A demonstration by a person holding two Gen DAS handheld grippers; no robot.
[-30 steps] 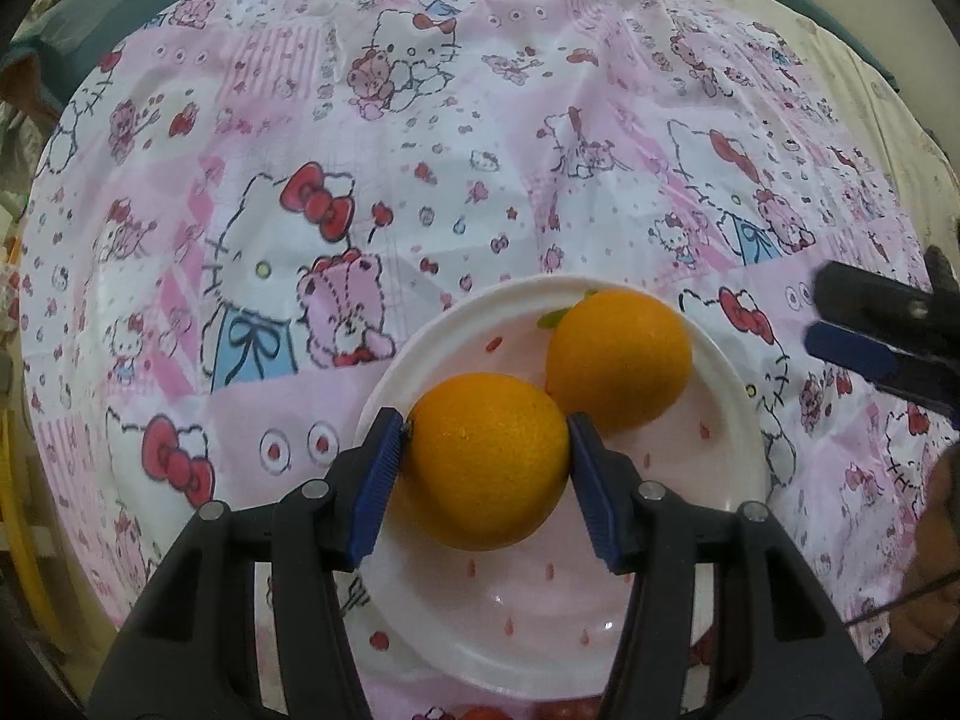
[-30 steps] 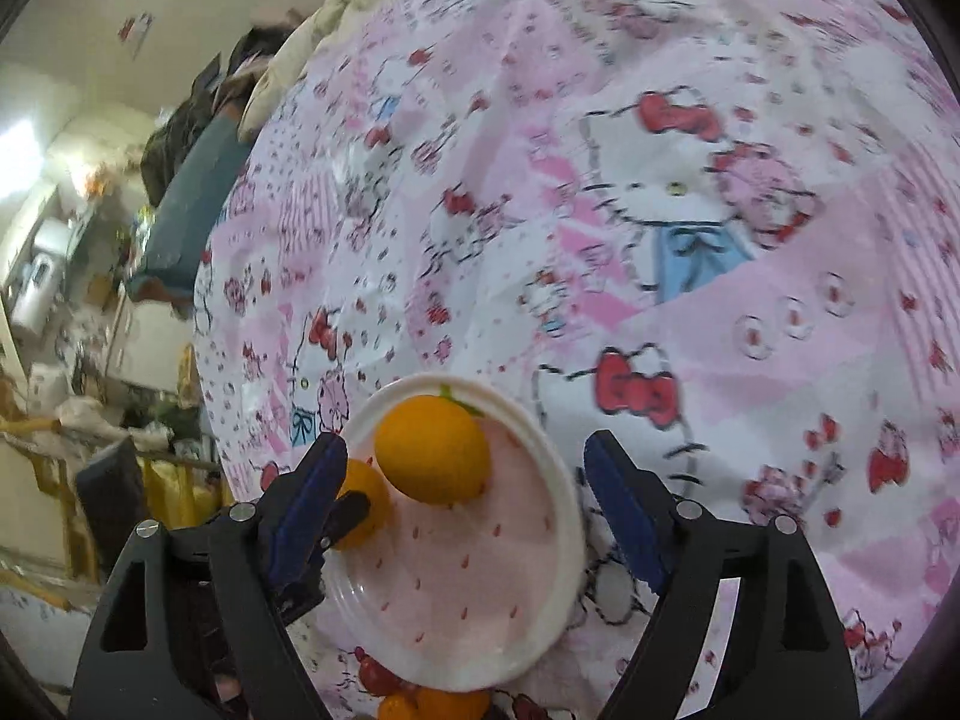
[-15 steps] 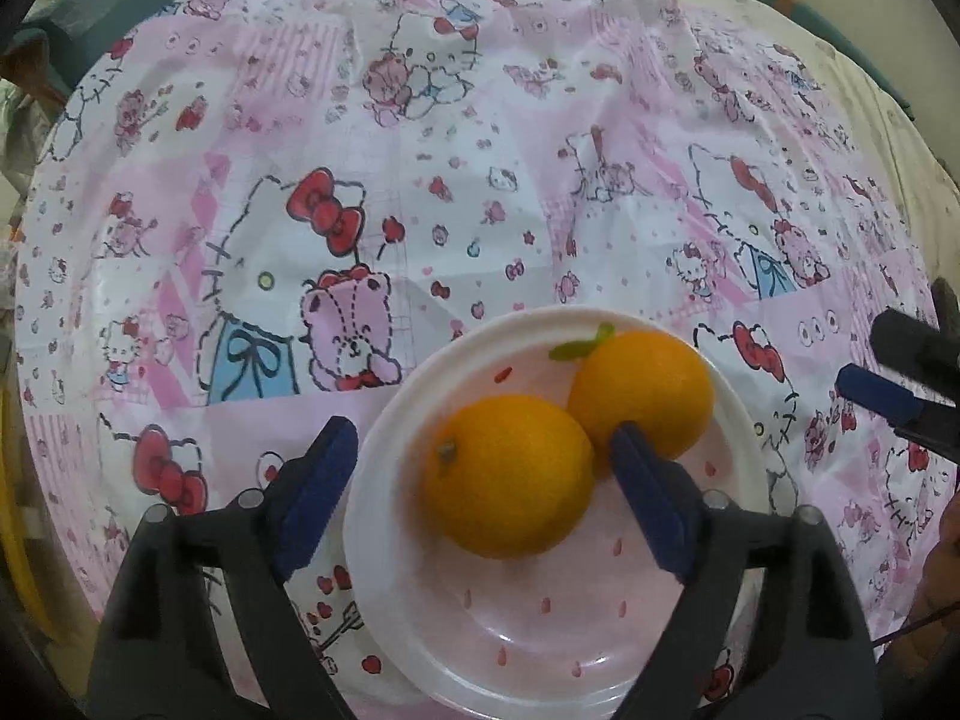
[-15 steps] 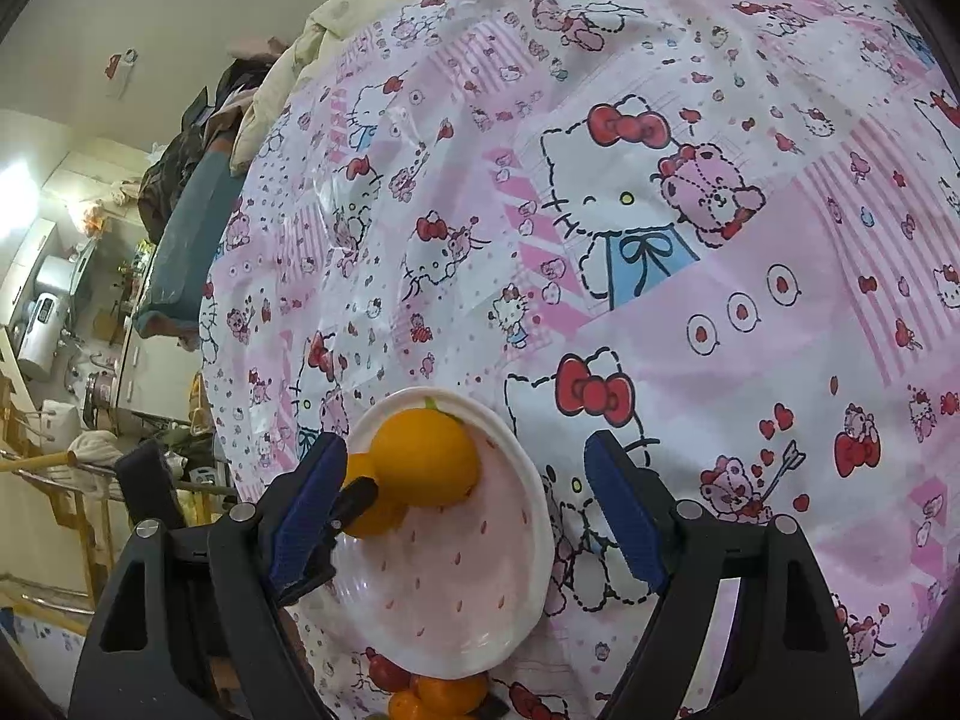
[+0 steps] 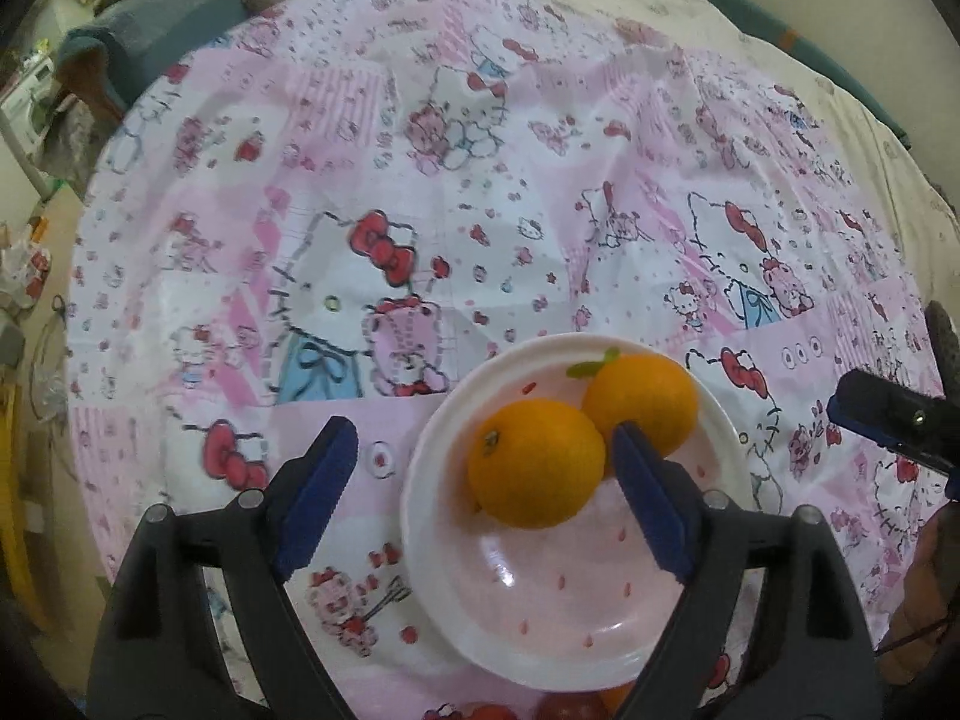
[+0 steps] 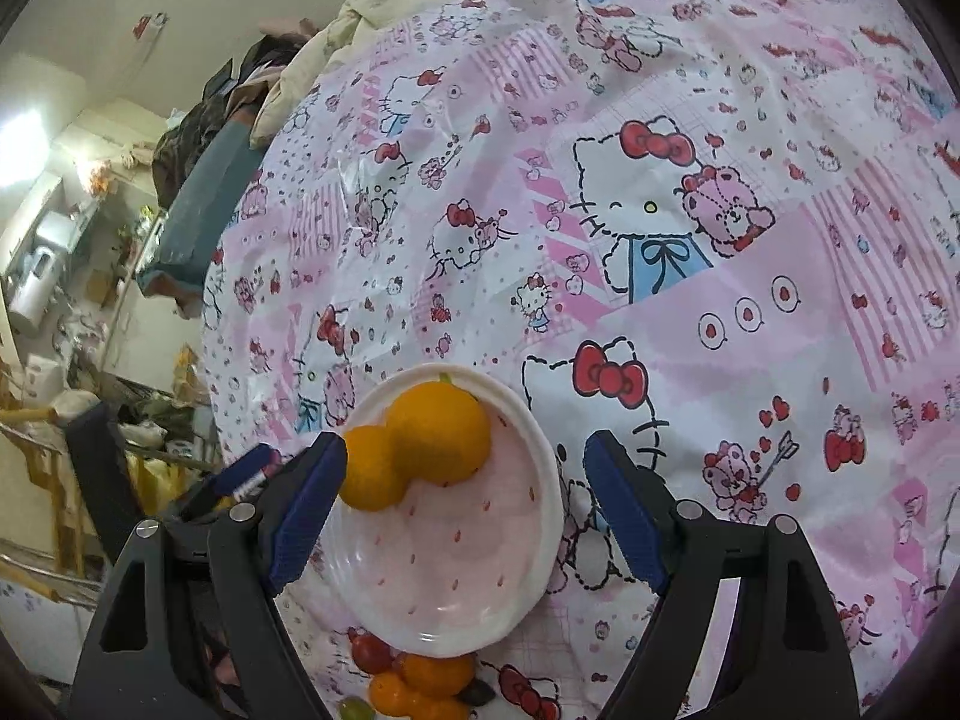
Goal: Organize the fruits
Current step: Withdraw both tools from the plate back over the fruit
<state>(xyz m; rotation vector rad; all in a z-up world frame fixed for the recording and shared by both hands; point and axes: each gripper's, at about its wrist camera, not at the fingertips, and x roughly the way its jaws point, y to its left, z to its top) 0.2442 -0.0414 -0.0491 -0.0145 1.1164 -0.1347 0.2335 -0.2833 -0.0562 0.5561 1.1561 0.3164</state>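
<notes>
Left claw (image 5: 483,495) wide, empty, above two dimpled round oranges (image 5: 536,462) on glossy plate (image 5: 558,636).

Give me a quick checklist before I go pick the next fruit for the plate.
1. Left gripper open and off the fruit: ok.
2. Right gripper open and holding nothing: ok.
3. Two oranges, the near orange and the leafy orange, resting in the plate: ok.
4. Bare room left in the plate: ok.
5. More fruit waiting, a fruit pile just below the plate: ok.
6. How many pieces remain in that pile: cannot tell, it is cut off.
</notes>
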